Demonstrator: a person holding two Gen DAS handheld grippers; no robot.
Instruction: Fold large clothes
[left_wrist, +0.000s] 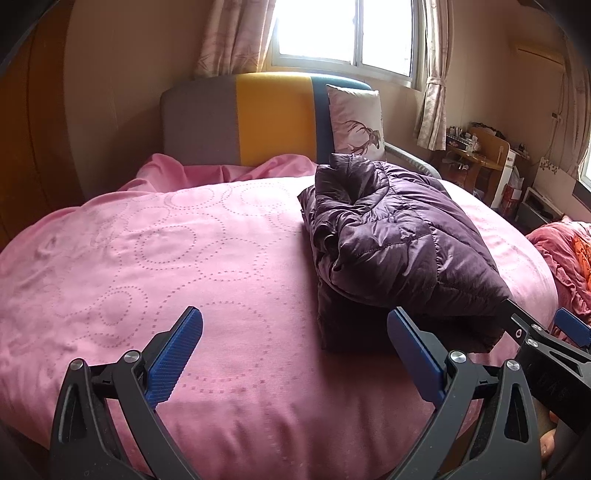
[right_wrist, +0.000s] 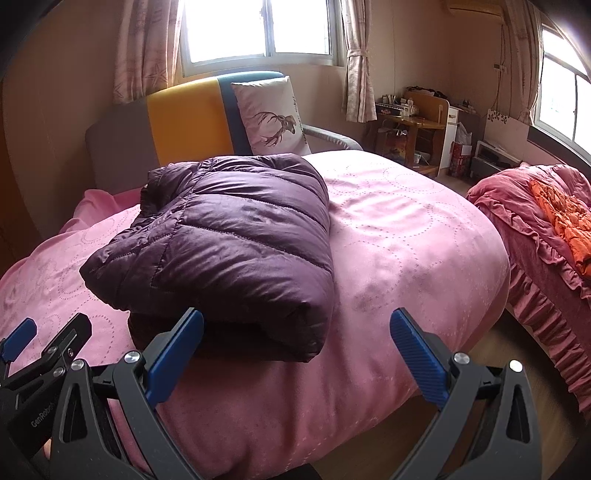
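The jacket (right_wrist: 229, 236), 1 purple quilted piece, lies folded into a thick bundle on the pink bed (right_wrist: 406, 229), near the front edge. The left gripper (left_wrist: 295, 354) hangs over the bare pink cover with its 2 blue pads far apart, holding nothing; the jacket is to its right, and its right pad stands in front of the jacket's near corner, though I cannot tell if they touch. The right gripper (right_wrist: 295, 354) is also spread wide and empty, and its left pad stands in front of the jacket's folded lower edge. The left view shows the rumpled collar side of the jacket (left_wrist: 388, 236) and a loose fold of pink cover near the headboard (left_wrist: 273, 118), which the right view mostly hides behind the jacket. The right view shows the smooth top panel of the jacket, a strip of wooden floor (right_wrist: 517, 332), and more of a second bed (right_wrist: 535, 236) with 1 orange cloth (right_wrist: 565, 218) on it; the left view catches only a corner of these. Each view also catches the tip of the other gripper at its edge. Both views show 1 pillow (right_wrist: 273, 118) with a deer drawing, leaning on the headboard, and 1 window (right_wrist: 258, 29) behind it with 2 curtains. Only the right view shows clearly 1 more window (right_wrist: 565, 99) on the side wall.
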